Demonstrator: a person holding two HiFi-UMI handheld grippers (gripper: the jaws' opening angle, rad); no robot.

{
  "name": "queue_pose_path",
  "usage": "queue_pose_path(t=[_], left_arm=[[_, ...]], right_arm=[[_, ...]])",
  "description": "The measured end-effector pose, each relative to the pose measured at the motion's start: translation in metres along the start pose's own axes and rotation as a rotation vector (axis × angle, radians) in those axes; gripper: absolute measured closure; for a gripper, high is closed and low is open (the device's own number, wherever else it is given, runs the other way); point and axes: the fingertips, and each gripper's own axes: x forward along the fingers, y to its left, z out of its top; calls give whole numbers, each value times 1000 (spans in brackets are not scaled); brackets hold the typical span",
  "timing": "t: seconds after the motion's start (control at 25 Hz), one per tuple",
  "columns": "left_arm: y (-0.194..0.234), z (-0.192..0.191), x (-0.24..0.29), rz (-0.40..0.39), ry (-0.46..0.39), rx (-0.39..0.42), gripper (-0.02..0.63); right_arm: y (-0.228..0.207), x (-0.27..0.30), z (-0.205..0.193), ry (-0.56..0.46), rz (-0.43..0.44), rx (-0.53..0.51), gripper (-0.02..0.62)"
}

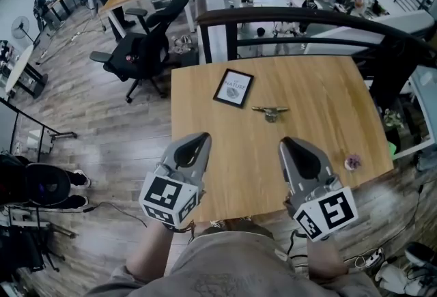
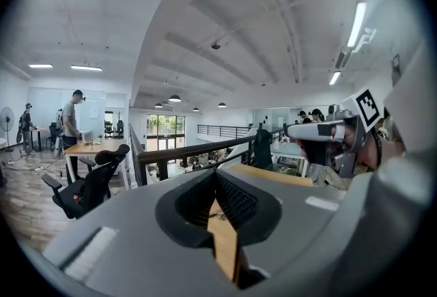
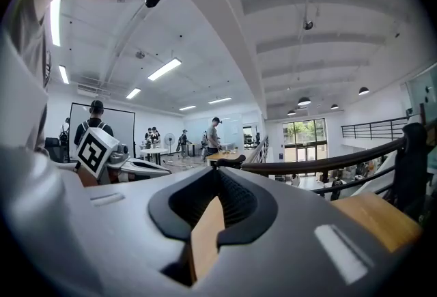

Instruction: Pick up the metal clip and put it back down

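On the wooden table (image 1: pixel 328 97), the metal clip (image 1: pixel 271 111) lies near the middle, beside a small framed picture (image 1: pixel 233 88). The left gripper (image 1: pixel 198 140) and right gripper (image 1: pixel 287 145) hover over the near edge, well apart from the clip, each with jaws closed together on nothing.

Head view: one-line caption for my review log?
Left hand-held gripper and right hand-held gripper hover shut above the wooden table, short of the metal clip.

A wooden bench (image 1: pixel 205 132) carries a framed picture (image 1: pixel 233 88) near its far edge and a small pink thing (image 1: pixel 352 163) near its right edge, with a black chair (image 1: pixel 140 50) beyond its left corner.
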Motion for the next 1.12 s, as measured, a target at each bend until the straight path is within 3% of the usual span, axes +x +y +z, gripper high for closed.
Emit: queue_pose_path(t=[0.4, 1.12], left_arm=[[0, -12, -25, 20, 26, 9, 606], [-3, -13, -31, 16, 25, -9, 606]], right_arm=[[37, -4, -21, 51, 70, 0, 584], [39, 0, -27, 65, 84, 24, 584]])
